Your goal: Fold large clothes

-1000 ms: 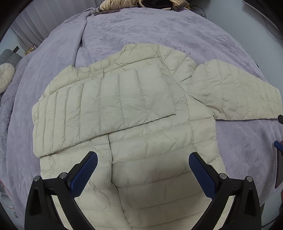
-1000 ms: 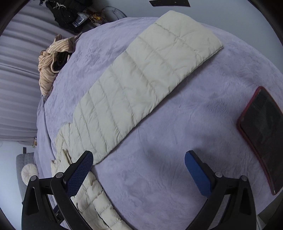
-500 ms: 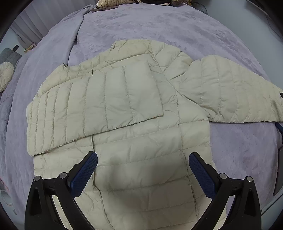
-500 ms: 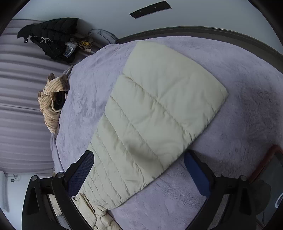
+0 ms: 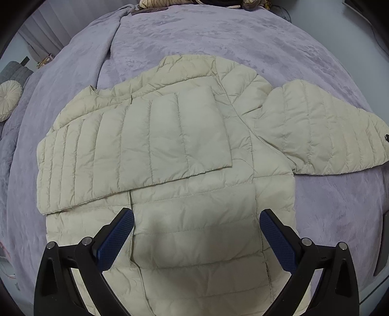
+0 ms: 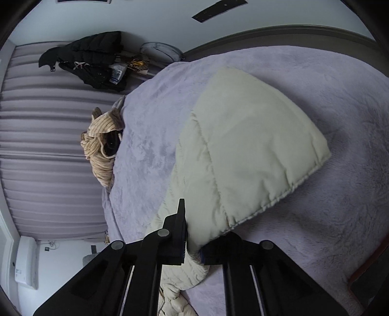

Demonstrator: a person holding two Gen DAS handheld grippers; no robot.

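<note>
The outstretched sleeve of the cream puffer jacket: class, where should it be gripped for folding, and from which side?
Grip the sleeve at its cuff edge, coming from beyond its free end: it lies flat, stretched outward, so the cuff can swing over the body. The right tongs have just closed there.

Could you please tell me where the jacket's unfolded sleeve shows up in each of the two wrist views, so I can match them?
Left wrist view: the unfolded sleeve lies at right, stretched from the jacket to the picture's edge.
Right wrist view: the same sleeve fills the centre, its near end pinched in the right gripper, whose jaws have just closed on it.
Shared landmark: the striped tan garment on the purple blanket.
</note>
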